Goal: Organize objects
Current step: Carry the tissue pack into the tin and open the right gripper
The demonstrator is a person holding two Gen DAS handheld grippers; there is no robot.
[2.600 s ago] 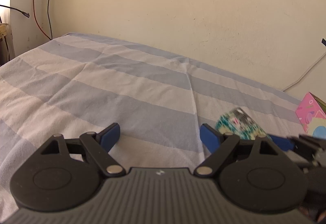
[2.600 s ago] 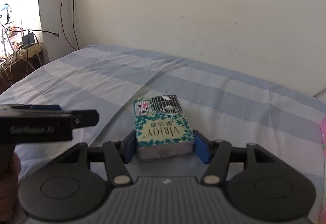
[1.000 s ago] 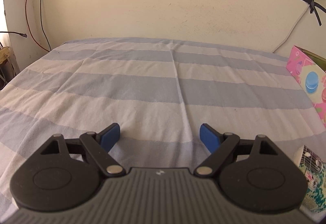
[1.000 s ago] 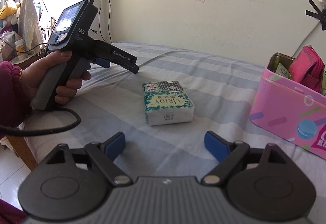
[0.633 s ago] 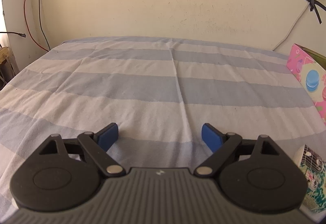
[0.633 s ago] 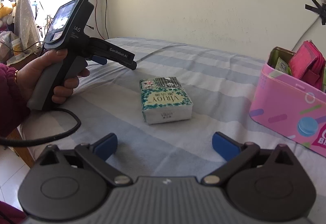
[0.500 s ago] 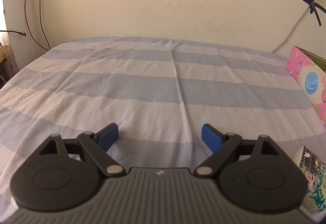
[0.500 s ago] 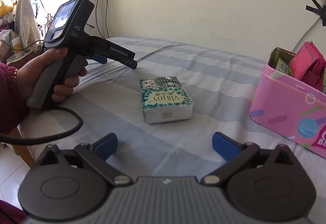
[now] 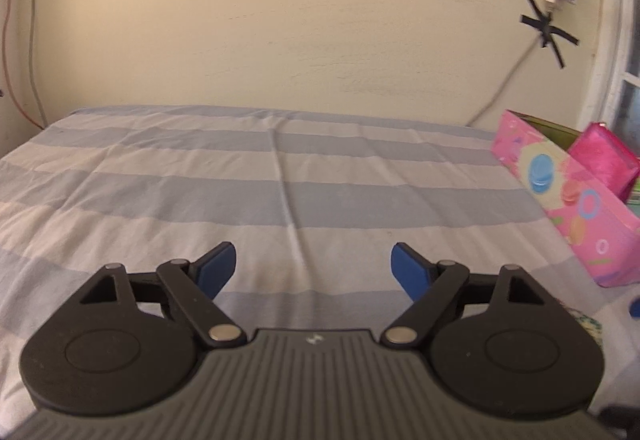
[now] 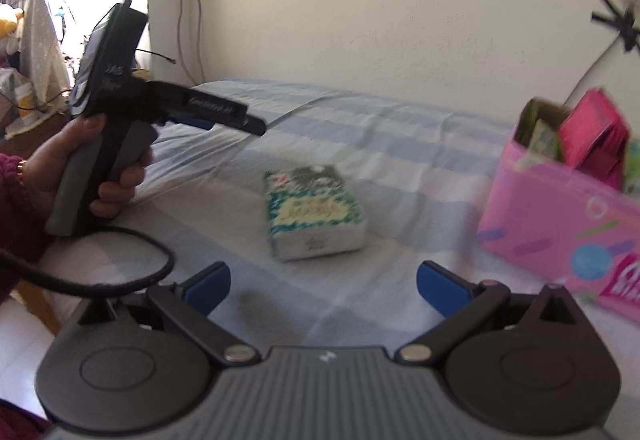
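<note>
**Bed inventory: tissue pack on sheet, both grippers wide and empty**

Item 1. Right gripper point(image 10: 323, 282). Jaws spread wide, nothing held between the blue pads point(image 10: 438, 287). It is held above the near part of the bed, pointed toward the wall.

Item 2. Tissue pack point(image 10: 314, 211). Green-and-white floral wrapper, lettering blurred, not legible. It is laid flat on the striped sheet point(image 10: 360, 128), just ahead of the right gripper and approx. centred betw. its fingers, not touched by either. In the left wrist view only a sliver of green-patterned wrapper is seen at the far right edge, partly hidden behind the gripper body.

Item 3. Pink box point(image 10: 560, 224). Open-topped, printed w/ coloured circles and stripes; set on the bed to the right of the pack, near but apart from it. A magenta pouch point(image 10: 592, 136) is seen standing in it, w/ greenish items beside; those cannot be identified. The box point(image 9: 560, 196) is also seen at right in the left wrist view.

Item 4. Left gripper point(image 9: 313, 267). Jaws wide, nothing betw. pads; bare sheet point(image 9: 200, 180) ahead. In the right wrist view it is seen gripped by the left hand point(image 10: 80, 168), raised over the bed's left side, a black cable point(image 10: 120, 276) hung from its handle.

Item 5. Wall point(image 9: 240, 20). Cream, marked; black tape crosses point(image 9: 546, 30) and a white cord at upper right.
</note>
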